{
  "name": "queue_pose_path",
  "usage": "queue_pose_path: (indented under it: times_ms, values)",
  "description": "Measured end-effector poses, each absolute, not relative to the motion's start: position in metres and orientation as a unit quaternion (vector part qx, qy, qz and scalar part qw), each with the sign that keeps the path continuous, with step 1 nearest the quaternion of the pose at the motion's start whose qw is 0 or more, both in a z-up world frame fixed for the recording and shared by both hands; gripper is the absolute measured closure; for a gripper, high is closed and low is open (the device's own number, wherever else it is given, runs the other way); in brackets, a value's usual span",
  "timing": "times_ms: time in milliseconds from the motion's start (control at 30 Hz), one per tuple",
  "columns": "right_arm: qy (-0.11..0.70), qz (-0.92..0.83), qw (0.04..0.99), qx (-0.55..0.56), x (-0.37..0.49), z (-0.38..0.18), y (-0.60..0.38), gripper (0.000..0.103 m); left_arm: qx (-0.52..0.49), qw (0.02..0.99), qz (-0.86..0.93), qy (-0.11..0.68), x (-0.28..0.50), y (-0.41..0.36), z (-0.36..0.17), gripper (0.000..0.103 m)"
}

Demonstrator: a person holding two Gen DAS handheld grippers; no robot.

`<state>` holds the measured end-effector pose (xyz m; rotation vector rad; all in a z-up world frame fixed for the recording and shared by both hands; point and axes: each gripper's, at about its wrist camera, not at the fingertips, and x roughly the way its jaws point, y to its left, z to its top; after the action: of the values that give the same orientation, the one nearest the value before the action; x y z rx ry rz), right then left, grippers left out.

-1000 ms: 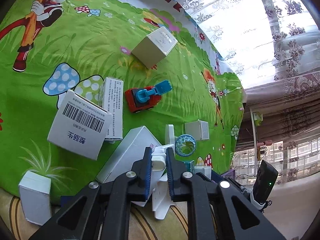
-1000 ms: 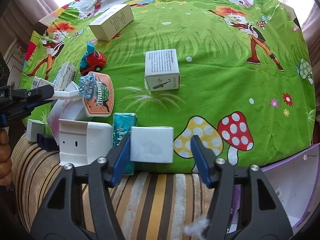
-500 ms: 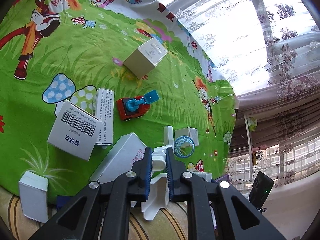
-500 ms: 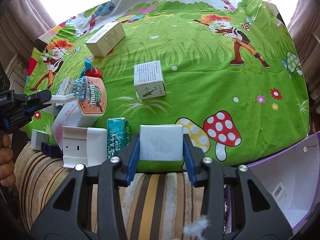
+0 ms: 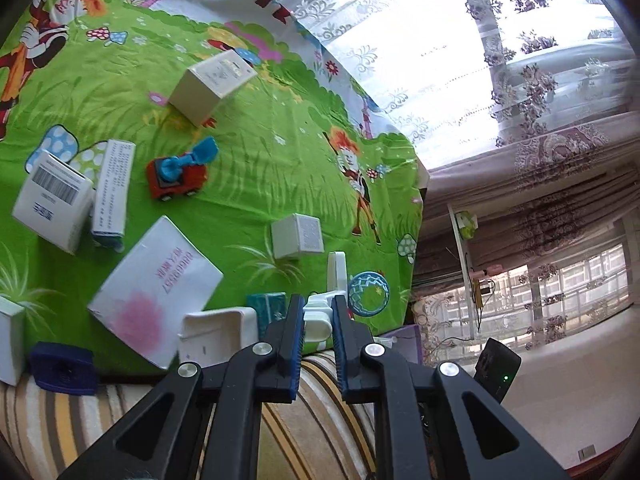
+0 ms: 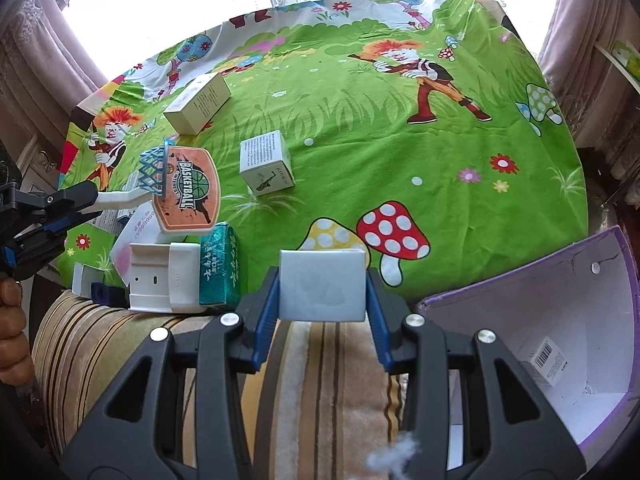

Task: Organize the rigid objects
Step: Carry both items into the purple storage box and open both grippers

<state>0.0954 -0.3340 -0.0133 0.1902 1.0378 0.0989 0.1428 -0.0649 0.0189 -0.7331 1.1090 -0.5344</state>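
Observation:
My left gripper point(image 5: 316, 320) is shut on the white arm of a toy basketball hoop point(image 5: 335, 280) and holds it above the green cartoon cloth; its orange backboard point(image 6: 188, 188) and the left gripper point(image 6: 60, 208) show at the left of the right wrist view. My right gripper point(image 6: 322, 292) is shut on a small white box point(image 6: 322, 284), lifted at the table's near edge. A purple storage box point(image 6: 560, 320) with a white inside stands open at the lower right, with a barcoded box point(image 6: 546, 360) in it.
Several boxes lie on the cloth: a cream box point(image 6: 198, 108), a saxophone-print box point(image 6: 266, 168), a teal packet point(image 6: 220, 264), a white device point(image 6: 164, 276), a pink-print box point(image 5: 156, 292), a barcode box point(image 5: 52, 200). A red toy truck point(image 5: 176, 176) stands mid-table. A striped sofa point(image 6: 312, 380) lies below.
My right gripper closed on the small white box and lifted it back from the table edge. My left gripper raised the hoop and swung it toward the right.

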Motion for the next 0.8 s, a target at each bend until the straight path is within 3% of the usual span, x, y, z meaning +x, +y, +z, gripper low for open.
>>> queue_pose_path:
  times_ms: [800]
  values:
    - [0.493,-0.049,0.852,0.169,0.039,-0.017,-0.455,0.056,-0.258,0.714,-0.334,0.559,0.106,-0.206,0.015,0.089]
